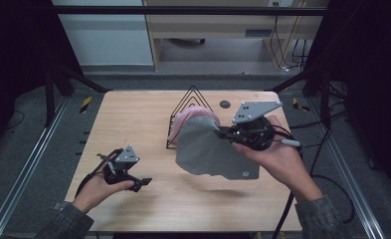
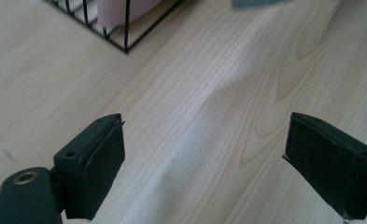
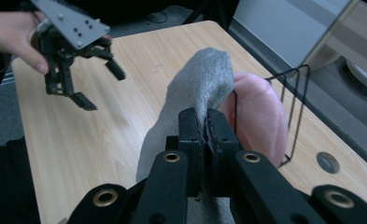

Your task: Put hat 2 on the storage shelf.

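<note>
A grey cloth (image 1: 208, 152) hangs above the wooden table (image 1: 133, 114), lifted at its upper right corner. My right gripper (image 1: 222, 132) is shut on that corner; in the right gripper view the jaws (image 3: 204, 126) pinch the grey cloth (image 3: 200, 79) tightly. Behind it a pink cloth (image 1: 195, 115) lies in a black wire rack (image 1: 190, 94). My left gripper (image 1: 141, 183) is held near the table's front left, open, with only bare wood between its jaws (image 2: 204, 158). The right gripper view also shows the left gripper (image 3: 102, 86) farther off.
The wire rack (image 3: 295, 107) with the pink cloth (image 3: 258, 121) stands at the middle back of the table. A round dark grommet (image 1: 225, 104) sits in the tabletop behind my right hand. Dark frame posts and rails flank the table.
</note>
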Available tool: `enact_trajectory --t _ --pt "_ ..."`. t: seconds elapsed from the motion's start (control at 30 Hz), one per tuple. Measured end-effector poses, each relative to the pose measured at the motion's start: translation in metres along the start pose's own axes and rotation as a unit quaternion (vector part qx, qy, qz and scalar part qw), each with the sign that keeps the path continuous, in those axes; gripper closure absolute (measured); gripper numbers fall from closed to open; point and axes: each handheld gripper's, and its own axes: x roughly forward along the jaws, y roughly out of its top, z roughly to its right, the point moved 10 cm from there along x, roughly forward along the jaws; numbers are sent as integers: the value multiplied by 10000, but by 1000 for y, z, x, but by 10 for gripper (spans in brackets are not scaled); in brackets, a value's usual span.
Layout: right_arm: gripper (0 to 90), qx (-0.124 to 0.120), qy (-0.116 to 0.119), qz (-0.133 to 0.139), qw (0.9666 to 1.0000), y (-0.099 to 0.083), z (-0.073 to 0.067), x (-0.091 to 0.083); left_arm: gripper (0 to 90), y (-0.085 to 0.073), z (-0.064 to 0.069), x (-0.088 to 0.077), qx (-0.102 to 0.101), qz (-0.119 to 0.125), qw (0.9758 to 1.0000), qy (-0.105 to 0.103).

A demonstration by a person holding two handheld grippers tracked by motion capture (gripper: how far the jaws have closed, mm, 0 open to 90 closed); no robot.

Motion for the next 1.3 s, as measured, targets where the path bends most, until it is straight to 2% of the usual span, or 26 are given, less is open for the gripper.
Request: enact_trajectory --t 0.03,0.2,0.4,0.63,0.97,1.3 --pt "865 0 0 0 10000 0 0 0 122 0 0 0 0 0 10000 0" --pt "864 -123 185 -48 9997 5 -14 16 141 48 13 -13 427 253 9986 -204" --pt "864 -231 426 -94 9988 6 -28 35 186 71 13 -7 601 239 9974 -317" --pt "864 -379 613 -156 9973 9 -42 47 191 76 21 0 751 206 9960 -445" --pt "863 -424 673 -160 9967 13 -49 50 194 83 22 -2 819 304 9947 -542" --pt "863 -450 703 -167 9964 15 -51 50 190 90 26 0 922 305 9929 -689"
